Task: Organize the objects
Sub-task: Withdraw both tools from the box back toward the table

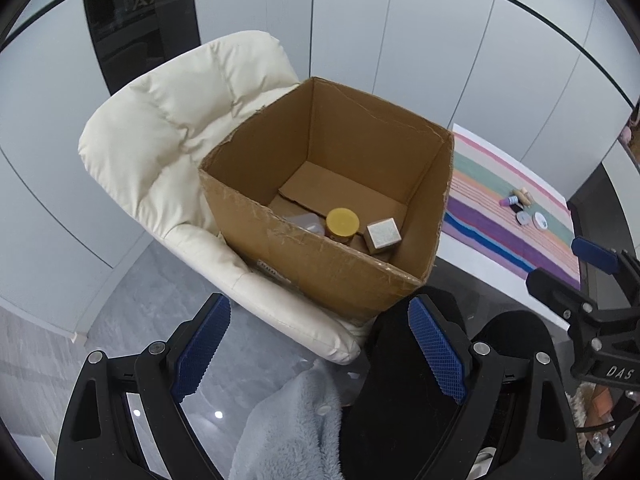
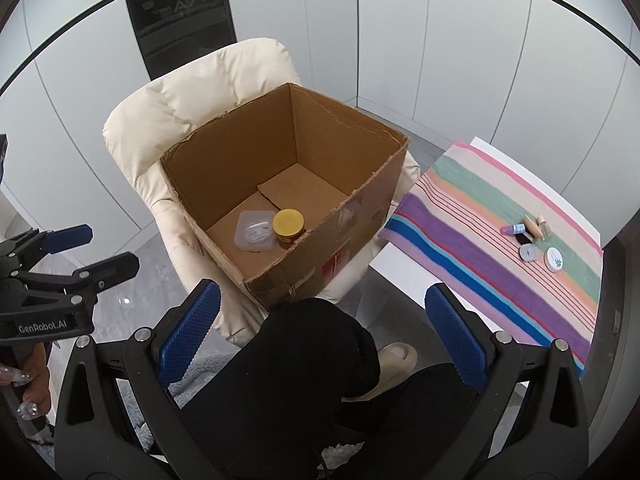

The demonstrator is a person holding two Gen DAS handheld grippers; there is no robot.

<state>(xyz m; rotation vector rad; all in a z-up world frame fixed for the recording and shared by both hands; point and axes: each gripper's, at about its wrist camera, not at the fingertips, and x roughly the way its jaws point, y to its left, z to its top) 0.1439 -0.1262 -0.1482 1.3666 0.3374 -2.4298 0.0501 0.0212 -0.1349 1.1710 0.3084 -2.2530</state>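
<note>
An open cardboard box [image 1: 320,268] [image 2: 352,216] rests on a cream armchair [image 1: 160,136] [image 2: 192,92]. Inside lie a yellow-lidded jar [image 1: 342,222] [image 2: 288,223], a clear plastic case [image 2: 256,232] [image 1: 306,222] and a small white-topped cube [image 1: 383,234]. Several small cosmetics, among them a purple bottle [image 2: 513,229] and a round white tin [image 2: 556,259] [image 1: 540,220], sit on a striped cloth [image 2: 500,248] [image 1: 500,208] at the right. My left gripper [image 1: 320,352] is open and empty, below the box. My right gripper [image 2: 324,336] is open and empty too, over a dark trouser leg.
The striped cloth covers a white table [image 2: 400,268] right of the chair. A person's black-clad legs [image 2: 312,360] and a beige slipper [image 2: 396,360] lie below the grippers. A pale blue fleece [image 1: 288,424] hangs at the bottom. White wall panels and a dark glass panel [image 2: 180,12] stand behind.
</note>
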